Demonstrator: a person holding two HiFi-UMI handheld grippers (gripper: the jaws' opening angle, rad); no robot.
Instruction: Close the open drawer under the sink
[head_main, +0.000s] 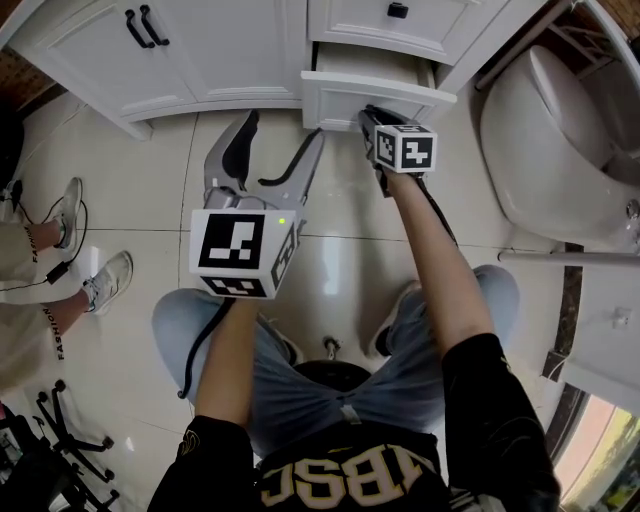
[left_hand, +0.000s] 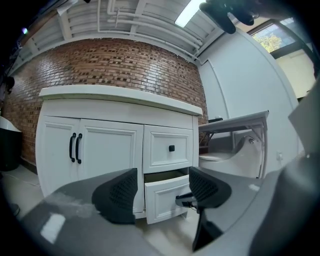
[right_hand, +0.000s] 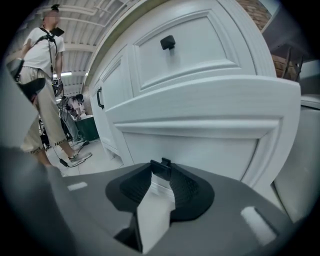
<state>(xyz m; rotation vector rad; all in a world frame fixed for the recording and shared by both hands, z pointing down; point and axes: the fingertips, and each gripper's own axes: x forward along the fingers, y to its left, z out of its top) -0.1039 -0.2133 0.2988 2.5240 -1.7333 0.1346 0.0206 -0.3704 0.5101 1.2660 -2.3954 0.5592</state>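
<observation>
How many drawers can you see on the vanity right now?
2. The upper drawer is closed; the lower drawer, directly below it, is pulled out, with the right gripper shut on its knob. Any others would be out of view.

White drawer (head_main: 375, 98) with a black knob (right_hand: 161, 167); red-brown brick wall (left_hand: 125, 65); cream floor tiles (head_main: 340, 255); black-and-white patterned marker cubes (head_main: 232, 243).

The drawer (head_main: 375, 98) and cabinet (head_main: 230, 50) are painted white, smooth, with a soft satin sheen. The drawer's knob (right_hand: 161, 167) is matt black. The fingers (left_hand: 120, 192) are black, matt and dimpled, rubbery-looking. The floor (head_main: 340, 260) tiles are glossy and mirror light. At three o'clock in the head view, the toilet (head_main: 550, 130) looks like glazed ceramic. The brick wall (left_hand: 115, 65) is rough and matt.
</observation>
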